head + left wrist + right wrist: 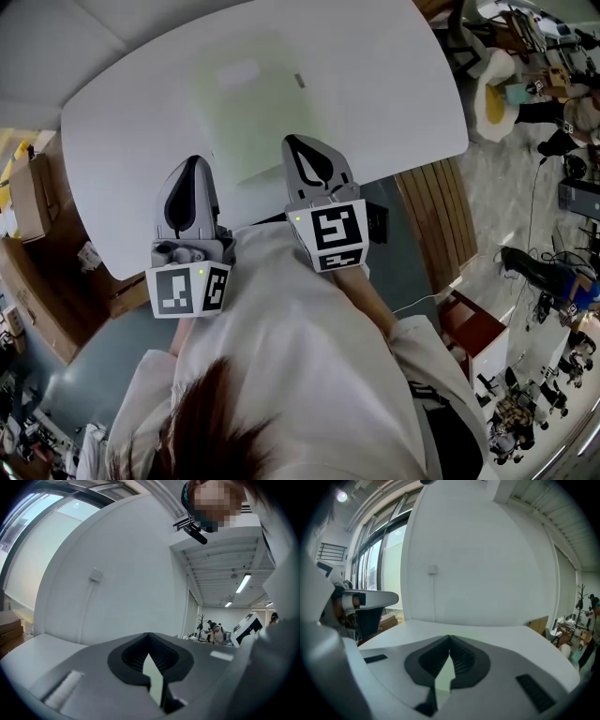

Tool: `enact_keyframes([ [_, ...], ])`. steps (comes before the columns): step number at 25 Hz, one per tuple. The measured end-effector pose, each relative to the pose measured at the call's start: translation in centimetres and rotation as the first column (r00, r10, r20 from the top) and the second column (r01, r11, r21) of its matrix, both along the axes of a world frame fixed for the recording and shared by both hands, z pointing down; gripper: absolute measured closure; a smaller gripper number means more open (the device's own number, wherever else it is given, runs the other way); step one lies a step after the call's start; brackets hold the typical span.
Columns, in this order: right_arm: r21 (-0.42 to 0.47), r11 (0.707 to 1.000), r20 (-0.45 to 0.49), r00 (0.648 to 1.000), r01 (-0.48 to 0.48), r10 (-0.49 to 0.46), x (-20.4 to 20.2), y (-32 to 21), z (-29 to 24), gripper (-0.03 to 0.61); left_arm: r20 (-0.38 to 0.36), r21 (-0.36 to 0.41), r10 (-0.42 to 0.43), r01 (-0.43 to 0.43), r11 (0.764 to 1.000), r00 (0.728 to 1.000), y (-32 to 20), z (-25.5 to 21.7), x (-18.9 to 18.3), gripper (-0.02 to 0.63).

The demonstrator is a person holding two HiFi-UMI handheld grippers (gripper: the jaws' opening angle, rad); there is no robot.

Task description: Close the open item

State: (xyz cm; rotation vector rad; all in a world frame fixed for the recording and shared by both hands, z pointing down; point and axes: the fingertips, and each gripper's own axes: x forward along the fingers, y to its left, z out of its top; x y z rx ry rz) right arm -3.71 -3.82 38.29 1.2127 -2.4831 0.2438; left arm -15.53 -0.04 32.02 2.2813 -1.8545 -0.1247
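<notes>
Both claws shut, pale green thing just ahead

Your left claw [194,161] and right claw [302,141] are both pinched shut with nothing in them. You hold them at the near edge of the white table [403,84]. The pale green flat thing [246,103] lies on the table ahead, between the two claws. Its long side seems to run away from you. Your right claw is nearer, just beside its near corner. It looks too washed out to tell which part is open or what is inside.
</notes>
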Motion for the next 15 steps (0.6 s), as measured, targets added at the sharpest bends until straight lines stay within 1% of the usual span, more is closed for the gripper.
enact_keyframes([
  [15,0.002,1.000,-0.003,1.000,-0.006,0.006,0.29,0.14,0.26,0.569,-0.003,0.004,0.003,-0.003,1.000,1.000,0.10,0.20,0.15,0.606],
])
